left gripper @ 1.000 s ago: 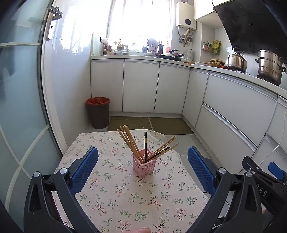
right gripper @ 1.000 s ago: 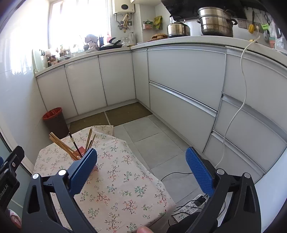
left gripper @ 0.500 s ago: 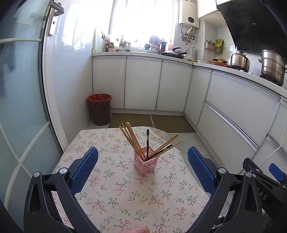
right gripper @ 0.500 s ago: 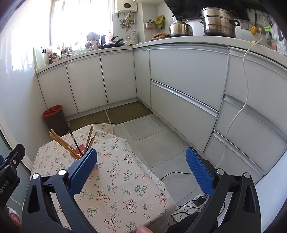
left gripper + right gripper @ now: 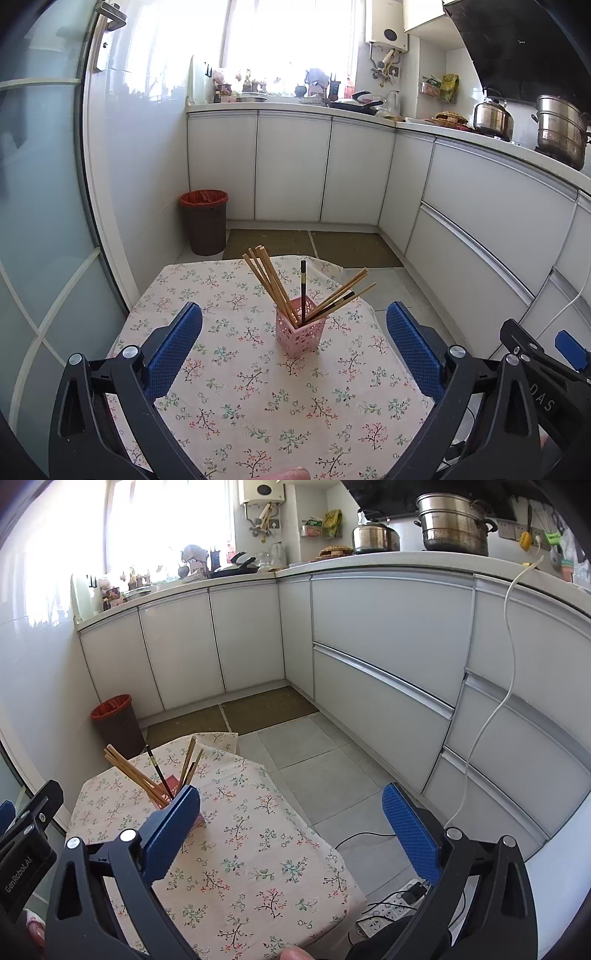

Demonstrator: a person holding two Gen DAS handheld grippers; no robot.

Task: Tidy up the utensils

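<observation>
**Operator:** Left wrist view first: I have pulled back and up a little over the last second. The pink holder [image 5: 300, 327] now sits lower and closer in the frame, and more of the flowered cloth [image 5: 258, 398] shows in front of it than a second ago.

**Observer:** And the chopsticks?

**Operator:** All in the holder, fanned out. A bunch of pale ones [image 5: 271, 284] leans left, a dark one [image 5: 303, 291] stands nearly upright, and a few more lean right. None lies loose on the cloth that I can see. The holder stands upright, near the middle of the table.

**Observer:** Jaws?

**Operator:** My left gripper [image 5: 295, 343] is spread wide and empty, with the holder between and beyond the blue pads. My right gripper [image 5: 291, 830] is also wide and empty, off to the right of the holder, with one pad crossing in front of it in that view.

**Observer:** What does it mean for the job?

**Operator:** I judge the sorting done, or very nearly; the retreat reads as finishing up.

**Observer:** Anything else different?

**Operator:** The right view has barely shifted; the holder and chopsticks have not moved.
</observation>
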